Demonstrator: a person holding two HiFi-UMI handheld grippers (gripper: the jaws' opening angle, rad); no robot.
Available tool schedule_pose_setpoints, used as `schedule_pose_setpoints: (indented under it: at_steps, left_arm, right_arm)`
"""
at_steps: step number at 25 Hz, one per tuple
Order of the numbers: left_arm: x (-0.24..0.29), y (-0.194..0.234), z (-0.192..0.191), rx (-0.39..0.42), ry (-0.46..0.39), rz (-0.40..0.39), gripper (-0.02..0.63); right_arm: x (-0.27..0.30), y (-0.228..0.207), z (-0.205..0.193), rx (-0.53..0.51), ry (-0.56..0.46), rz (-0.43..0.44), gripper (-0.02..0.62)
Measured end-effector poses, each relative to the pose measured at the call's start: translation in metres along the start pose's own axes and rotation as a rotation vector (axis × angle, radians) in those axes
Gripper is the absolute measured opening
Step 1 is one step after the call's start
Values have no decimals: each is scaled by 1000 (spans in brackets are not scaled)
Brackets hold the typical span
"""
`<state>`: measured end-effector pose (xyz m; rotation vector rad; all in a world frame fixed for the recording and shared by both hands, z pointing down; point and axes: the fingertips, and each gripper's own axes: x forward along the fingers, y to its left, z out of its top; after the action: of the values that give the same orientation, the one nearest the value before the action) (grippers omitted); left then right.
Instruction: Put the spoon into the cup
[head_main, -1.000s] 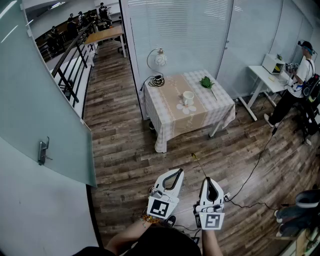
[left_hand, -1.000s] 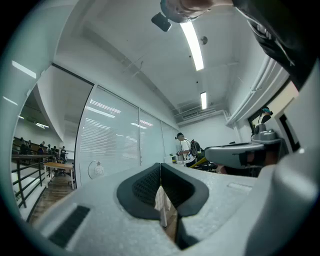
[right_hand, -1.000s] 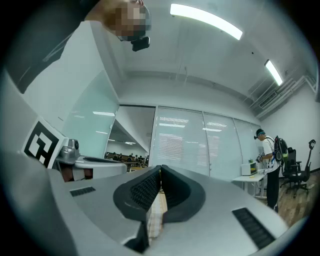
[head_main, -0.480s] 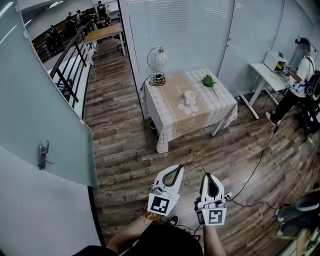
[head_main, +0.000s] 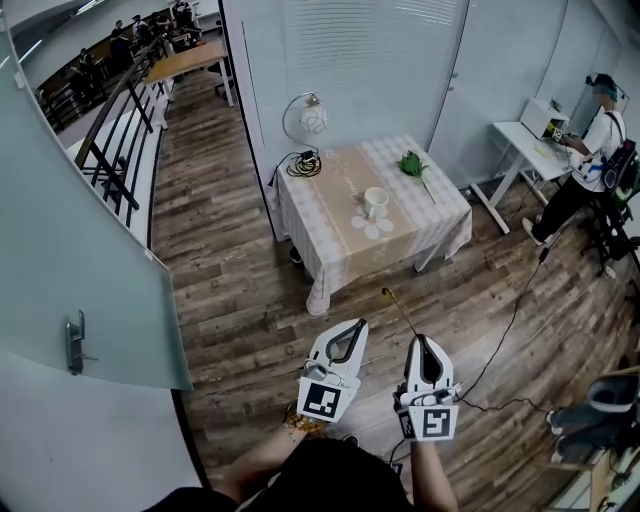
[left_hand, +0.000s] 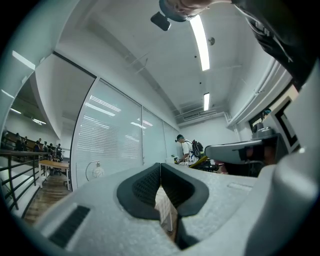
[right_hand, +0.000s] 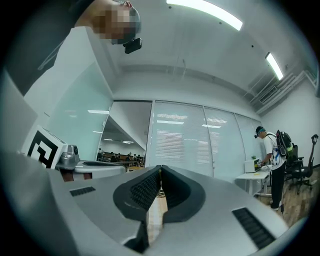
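Two claws are held up in front of the person, who stands on the wood floor (head_main: 240, 300), well short of the tabletop (head_main: 325, 215). Right claw (head_main: 421, 342) is clenched on a thin spoon (head_main: 397, 313), whose yellowish far tip pokes fwd toward the table; can't tell from here which end is the bowl. Left claw (head_main: 352, 328) is clenched too, pads together, nothing btwn them. White cup (head_main: 375, 201) sits upright near the middle of the checked cloth, on a pale flower-shaped mat (head_main: 372, 225), well apart from spoon & claws. I'd say the step in hand is the carry: spoon's gripped, not yet brought to the cup. Next move, prob.: walk up to the tabletop's near edge, get the right claw above the cup, tip the spoon down, line it w/ the cup mouth, lower it in, then release. Lamp (head_main: 308, 118) & green sprig (head_main: 412, 163) stand off to the sides, not in the way.
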<state>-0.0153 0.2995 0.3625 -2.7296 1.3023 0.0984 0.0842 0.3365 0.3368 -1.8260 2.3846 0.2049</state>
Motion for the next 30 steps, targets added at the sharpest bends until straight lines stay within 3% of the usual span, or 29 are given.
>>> schedule_pose_setpoints:
  at_steps: [10,15,21,30]
  left_arm:
    - [56,82,-18,-18,11,-104,17]
    - [93,104,-29,-18,20,-112,17]
    - [167,125,-47,15,52,-71,17]
    - [291,127,-56,33,72,31,17]
  right_arm:
    - [92,-12,-24,-59,46,-134,8]
    - [129,-37,-38,-58,56,-148,8]
    - [191,-89,-62,-32,52,-98,8]
    - [277,-185,-103,31,117,48,8]
